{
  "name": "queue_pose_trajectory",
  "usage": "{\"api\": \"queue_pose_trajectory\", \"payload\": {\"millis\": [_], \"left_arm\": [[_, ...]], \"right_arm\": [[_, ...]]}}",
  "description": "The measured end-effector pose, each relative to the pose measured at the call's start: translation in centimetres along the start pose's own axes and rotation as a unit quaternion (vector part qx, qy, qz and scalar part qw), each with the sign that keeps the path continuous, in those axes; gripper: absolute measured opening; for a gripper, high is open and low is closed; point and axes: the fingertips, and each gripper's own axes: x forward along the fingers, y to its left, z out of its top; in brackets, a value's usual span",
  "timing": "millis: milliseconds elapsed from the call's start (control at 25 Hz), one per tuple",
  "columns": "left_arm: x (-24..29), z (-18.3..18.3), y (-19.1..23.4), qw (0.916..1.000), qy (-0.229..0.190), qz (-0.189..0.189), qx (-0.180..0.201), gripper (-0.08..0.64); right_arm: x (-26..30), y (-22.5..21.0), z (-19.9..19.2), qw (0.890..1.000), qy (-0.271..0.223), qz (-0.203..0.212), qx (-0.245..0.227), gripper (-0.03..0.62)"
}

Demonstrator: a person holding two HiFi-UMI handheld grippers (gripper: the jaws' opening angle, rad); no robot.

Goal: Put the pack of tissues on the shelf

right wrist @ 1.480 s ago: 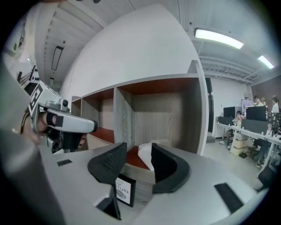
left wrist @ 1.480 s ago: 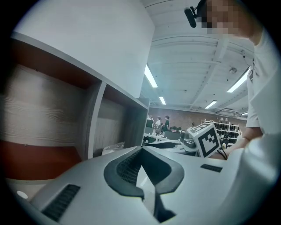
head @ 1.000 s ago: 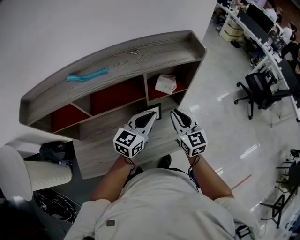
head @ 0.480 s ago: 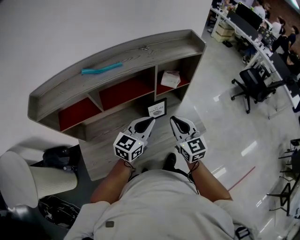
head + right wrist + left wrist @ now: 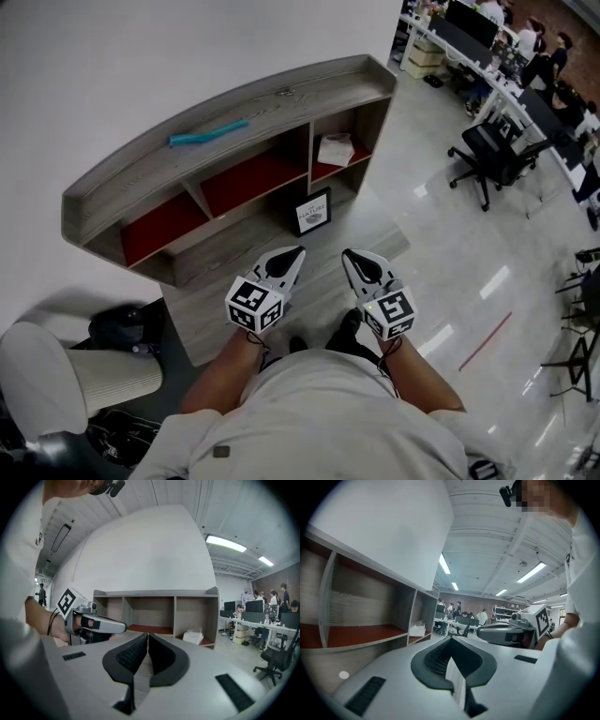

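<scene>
At your far left stands one white chair, and beside it the grey wood shelf backs onto a plain white wall. On its top board lies one teal object. Below that you have three open compartments with red floors: the left and middle ones hold nothing, and the one pack of tissues sits in the right one. One framed card stands on the grey wood ledge in front of the shelf. You hold two tools level over that ledge, well apart from the pack. Your left hand-held gripper has its jaws together on nothing. Your right hand-held gripper has just been closing and now meets tip to tip, also holding nothing. Further right runs a glossy pale floor with one red line, then one black office chair by a row of desks.
</scene>
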Motion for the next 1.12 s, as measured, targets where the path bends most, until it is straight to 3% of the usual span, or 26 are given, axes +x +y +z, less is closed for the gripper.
{"api": "queue_pose_trajectory", "payload": {"millis": [400, 1120], "left_arm": [[0.0, 0.8, -5.2, 0.9997, -0.011, -0.013, 0.016, 0.015], [0.7, -1.1, -21.8, 0.9997, -0.016, -0.004, 0.016, 0.015]], "right_arm": [[-5.3, 0.2, 0.9, 1.0, -0.017, -0.006, -0.011, 0.026], [-20.9, -1.5, -0.3, 0.999, -0.031, 0.021, -0.01, 0.026]]}}
